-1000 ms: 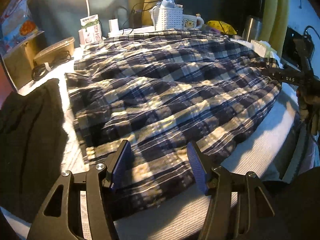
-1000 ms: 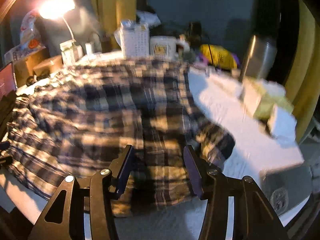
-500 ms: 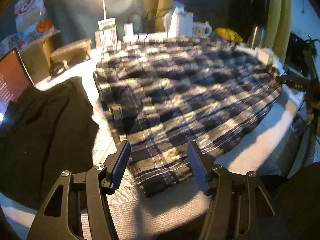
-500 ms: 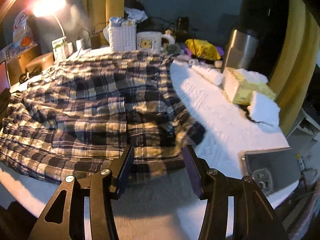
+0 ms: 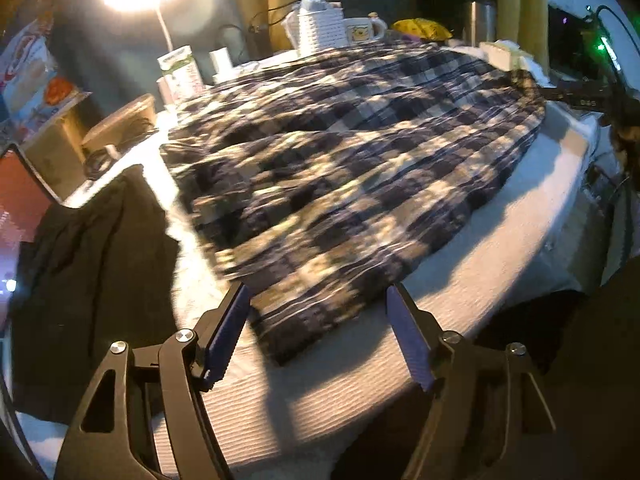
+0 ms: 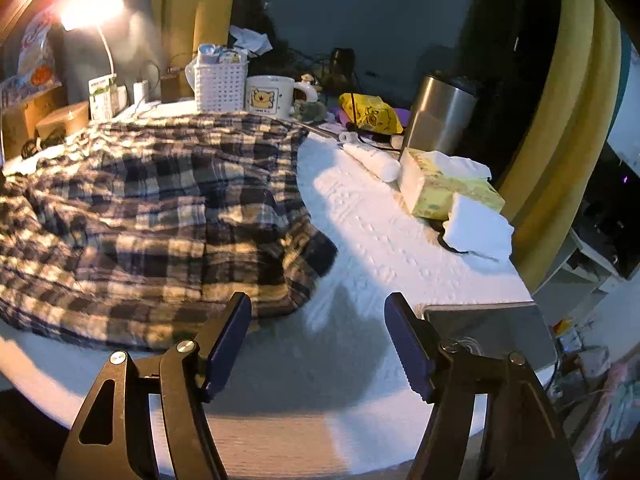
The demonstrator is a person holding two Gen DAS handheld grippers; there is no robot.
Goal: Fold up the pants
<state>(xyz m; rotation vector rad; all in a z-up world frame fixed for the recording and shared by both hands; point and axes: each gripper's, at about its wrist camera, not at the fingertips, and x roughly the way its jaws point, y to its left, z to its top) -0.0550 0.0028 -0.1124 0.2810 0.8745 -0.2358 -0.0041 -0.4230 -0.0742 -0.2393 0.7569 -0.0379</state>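
Note:
Plaid pants [image 5: 352, 168] in navy and cream lie spread flat over a white textured table cover [image 5: 500, 256]. My left gripper [image 5: 320, 336] is open and empty, just short of the pants' near corner. My right gripper [image 6: 318, 340] is open and empty above the white cover, to the right of the pants' [image 6: 160, 208] near right corner. The right gripper's body also shows at the far right of the left wrist view [image 5: 580, 98].
A black garment [image 5: 88, 272] lies left of the pants. At the back stand a lamp [image 6: 92, 12], a white basket [image 6: 220, 84], a mug [image 6: 268, 96] and a steel tumbler [image 6: 440, 116]. A tissue box [image 6: 444, 184] and a phone [image 6: 492, 332] lie at the right.
Both grippers have drawn back from over the pants toward the table's near edge. The right one has also shifted right. The pants lie as before.

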